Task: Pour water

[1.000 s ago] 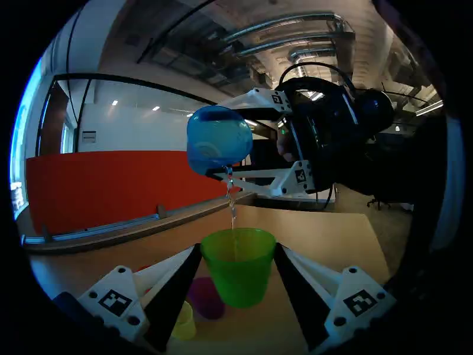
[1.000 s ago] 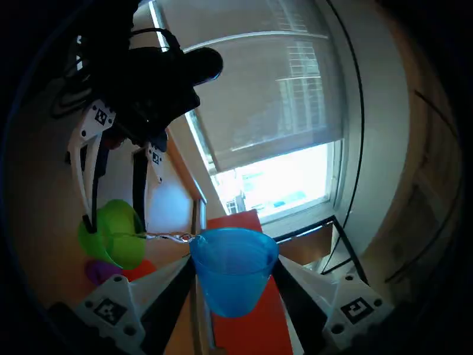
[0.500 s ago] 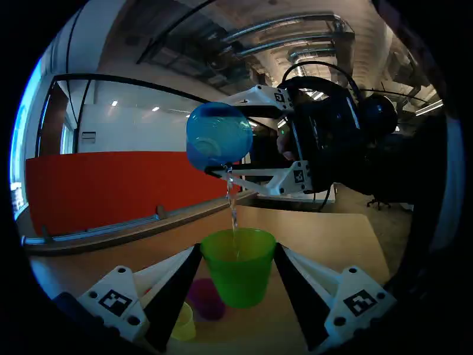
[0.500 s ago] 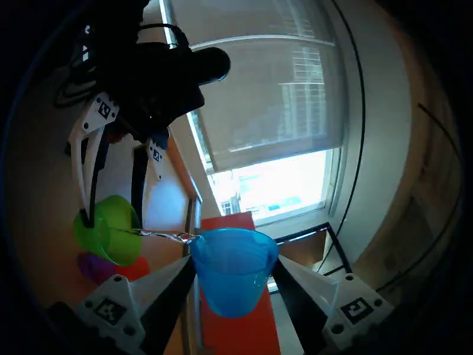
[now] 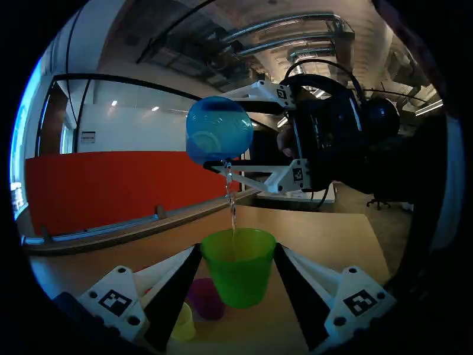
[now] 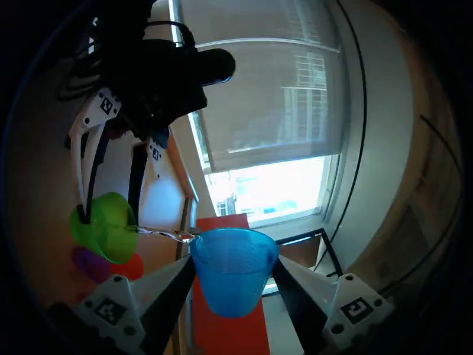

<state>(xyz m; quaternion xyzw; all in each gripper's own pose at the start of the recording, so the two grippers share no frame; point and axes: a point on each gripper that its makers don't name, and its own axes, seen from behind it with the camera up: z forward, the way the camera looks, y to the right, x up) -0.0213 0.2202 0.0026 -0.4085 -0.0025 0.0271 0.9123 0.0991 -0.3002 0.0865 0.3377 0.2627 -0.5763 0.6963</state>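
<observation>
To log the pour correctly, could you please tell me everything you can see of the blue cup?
The blue cup is a tapered, translucent plastic tumbler. It is clamped by its sides between the black fingers of the right gripper and tipped well over. A thin water stream runs from its lowered rim into the green cup directly below; the two cups do not touch.

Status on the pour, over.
Left gripper shut on green cup, upright. Right gripper shut on blue cup, tipped; thin stream falling into green cup. Lower down, purple cup and yellow cup, not blocking.
</observation>
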